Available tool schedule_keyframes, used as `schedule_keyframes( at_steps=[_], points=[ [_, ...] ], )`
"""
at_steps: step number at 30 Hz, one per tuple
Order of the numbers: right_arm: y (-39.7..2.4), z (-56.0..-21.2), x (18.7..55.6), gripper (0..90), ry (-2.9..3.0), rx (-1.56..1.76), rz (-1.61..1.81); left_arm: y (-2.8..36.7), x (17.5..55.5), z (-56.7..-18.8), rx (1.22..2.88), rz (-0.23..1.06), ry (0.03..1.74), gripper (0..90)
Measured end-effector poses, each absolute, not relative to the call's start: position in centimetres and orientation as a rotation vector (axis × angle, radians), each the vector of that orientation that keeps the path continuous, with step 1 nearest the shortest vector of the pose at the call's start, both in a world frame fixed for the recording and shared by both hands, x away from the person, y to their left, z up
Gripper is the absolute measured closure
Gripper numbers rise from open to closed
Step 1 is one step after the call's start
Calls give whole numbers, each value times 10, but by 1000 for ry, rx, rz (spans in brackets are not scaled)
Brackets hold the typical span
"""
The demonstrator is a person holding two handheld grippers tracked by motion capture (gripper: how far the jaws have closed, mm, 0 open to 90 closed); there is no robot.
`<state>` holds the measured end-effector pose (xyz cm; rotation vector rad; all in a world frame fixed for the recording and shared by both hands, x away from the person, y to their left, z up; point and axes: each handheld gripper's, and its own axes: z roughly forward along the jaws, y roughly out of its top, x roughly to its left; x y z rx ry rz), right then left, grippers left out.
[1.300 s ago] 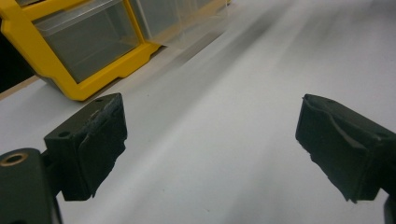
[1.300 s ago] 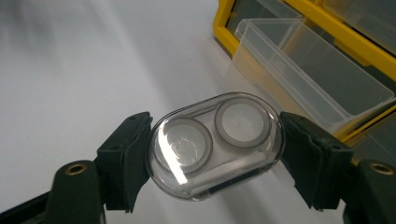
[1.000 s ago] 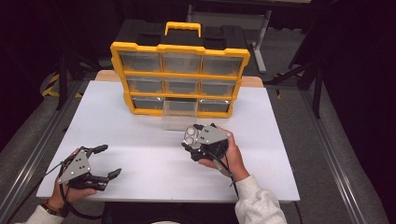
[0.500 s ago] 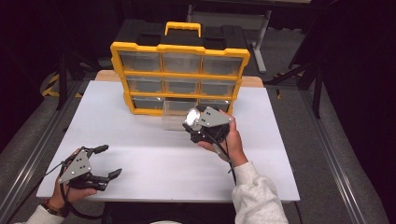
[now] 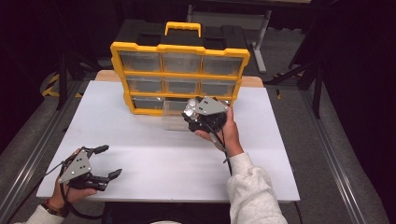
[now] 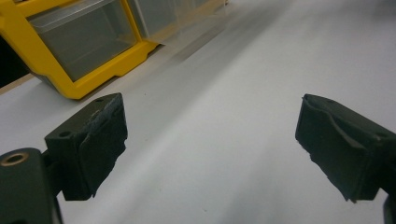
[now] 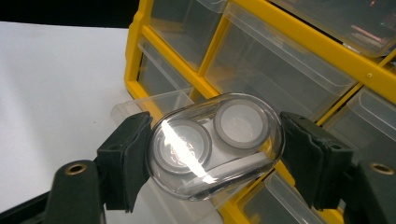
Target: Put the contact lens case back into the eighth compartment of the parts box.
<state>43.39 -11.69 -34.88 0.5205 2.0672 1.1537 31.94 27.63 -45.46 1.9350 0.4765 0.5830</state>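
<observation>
On the white counter point(image 5: 154, 154) a yellow drawer organizer point(image 5: 180, 77) stands upright toward twelve o'clock, its clear drawers facing the person. One bottom-row drawer point(image 7: 154, 105) is pulled partly out. The right tongs point(image 7: 215, 149) are clamped on a clear oval case point(image 7: 217, 144) holding two round wells, just in front of the organizer's lower drawers, right of center. The left tongs point(image 5: 103, 161) rest at seven o'clock, spread wide apart and gripping nothing.

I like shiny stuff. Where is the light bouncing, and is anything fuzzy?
Right gripper view: a bright white glare streaks the clear case held between the jaws. Left gripper view: the yellow organizer is soft and blurry, the black pads sharper. High view: the room around the table is dark.
</observation>
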Motion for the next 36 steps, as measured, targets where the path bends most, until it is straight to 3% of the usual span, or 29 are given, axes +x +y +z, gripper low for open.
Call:
schedule_keyframes(
  at_steps=[17,36],
  points=[
    [-106,-355,466,286,2037,622,1117,277,320,-455,1938,569,473,99],
    [-93,-365,478,285,2045,645,1068,277,318,-454,1932,563,463,102]
  ],
)
